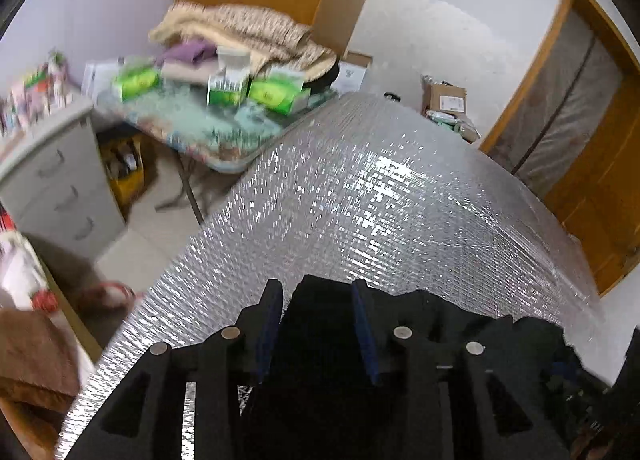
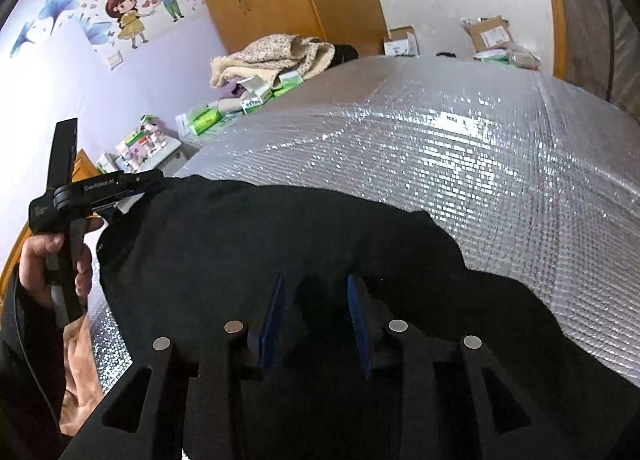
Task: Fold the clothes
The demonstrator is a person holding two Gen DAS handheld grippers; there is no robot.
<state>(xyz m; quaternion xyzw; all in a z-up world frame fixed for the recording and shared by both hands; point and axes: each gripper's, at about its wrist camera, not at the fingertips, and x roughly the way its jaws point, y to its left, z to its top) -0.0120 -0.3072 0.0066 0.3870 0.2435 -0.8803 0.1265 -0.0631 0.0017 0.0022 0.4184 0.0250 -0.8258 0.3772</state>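
A black garment lies spread on a silver bubble-foil mat that covers the work surface. In the right wrist view my right gripper sits over the garment's near part, its blue pads closed on a raised fold of the cloth. My left gripper, held by a person's hand, pinches the garment's far left edge. In the left wrist view the left gripper has black cloth bunched between its blue pads. More of the garment trails right over the mat.
Beyond the mat stands a folding table with green tissue packs and a beige blanket. A grey drawer cabinet is at the left. Cardboard boxes sit by the wall near a wooden door.
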